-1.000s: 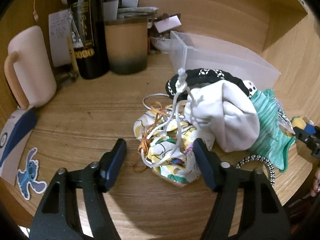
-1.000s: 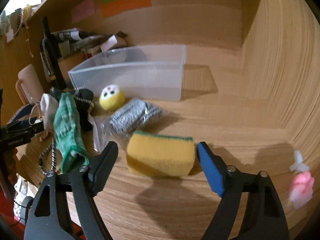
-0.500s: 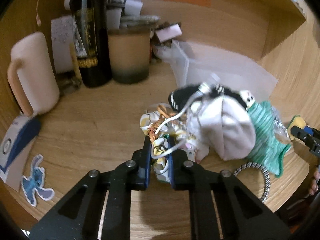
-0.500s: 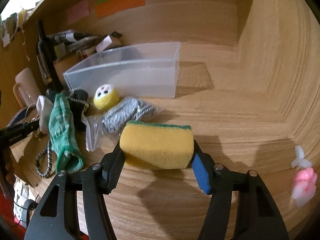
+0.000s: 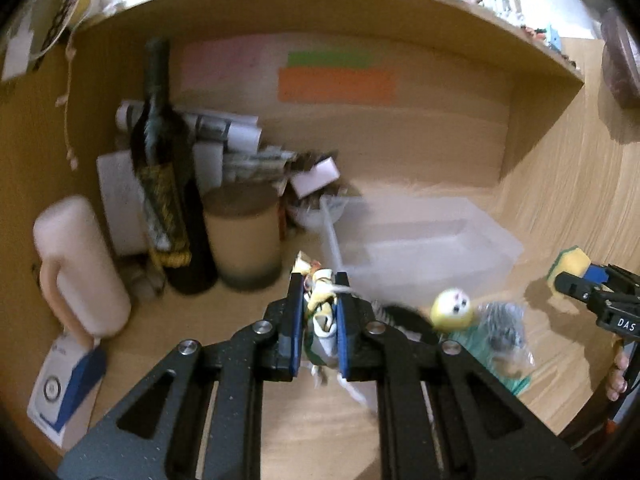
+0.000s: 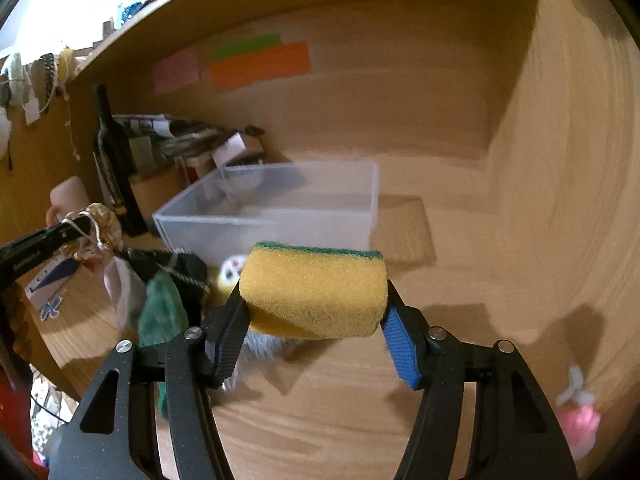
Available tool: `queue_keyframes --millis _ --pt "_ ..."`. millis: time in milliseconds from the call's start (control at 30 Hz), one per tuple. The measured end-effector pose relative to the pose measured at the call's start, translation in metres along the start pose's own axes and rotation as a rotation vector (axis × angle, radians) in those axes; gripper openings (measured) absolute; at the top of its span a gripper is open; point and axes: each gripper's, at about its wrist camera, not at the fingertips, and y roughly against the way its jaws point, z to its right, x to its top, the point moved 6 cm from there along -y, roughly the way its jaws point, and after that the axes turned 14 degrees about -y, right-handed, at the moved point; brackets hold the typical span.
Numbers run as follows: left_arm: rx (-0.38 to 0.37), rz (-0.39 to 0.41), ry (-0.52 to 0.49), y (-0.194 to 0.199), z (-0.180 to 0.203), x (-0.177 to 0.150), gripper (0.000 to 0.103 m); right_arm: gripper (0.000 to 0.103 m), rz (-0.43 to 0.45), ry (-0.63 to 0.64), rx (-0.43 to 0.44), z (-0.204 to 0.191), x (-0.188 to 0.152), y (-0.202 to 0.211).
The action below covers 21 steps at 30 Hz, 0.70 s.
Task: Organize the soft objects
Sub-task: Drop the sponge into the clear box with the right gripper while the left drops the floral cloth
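Yellow sponge (image 6: 314,290) and patterned pouch (image 5: 320,312), both lifted off the shelf (image 6: 340,400).

Your right gripper (image 6: 314,344) squeezes the sponge by its ends; your left gripper (image 5: 318,320) is clamped on the pouch, cords trailing. Beyond both sits the clear bin (image 6: 280,212), with a yellow toy (image 5: 452,309), green cloth (image 6: 160,316) and dark bottle (image 5: 168,184) nearby.

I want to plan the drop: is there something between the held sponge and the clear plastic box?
Nothing visible. The right tongs hold the sponge in the air, short of the clear plastic box, whose top is open.
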Motion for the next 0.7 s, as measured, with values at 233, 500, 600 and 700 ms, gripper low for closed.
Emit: queue_keyframes --millis 233,500,600,700 --pt "-0.081 0.019 -0.004 -0.028 0.006 0.037 0.012 0.059 0.029 0.052 0.033 -0.018 0.029 -0.011" --pt "-0.183 -0.002 0.000 -0.067 0.020 0.074 0.012 0.059 -0.002 0.080 0.073 -0.031 0.054 -0.039" --pt "-0.229 -0.028 0.013 -0.084 0.027 0.083 0.012 0.059 -0.025 0.089 0.075 -0.032 0.059 -0.052" --pt "-0.271 -0.067 0.033 -0.104 0.033 0.088 0.012 0.059 -0.053 0.097 0.066 -0.031 0.063 -0.066"
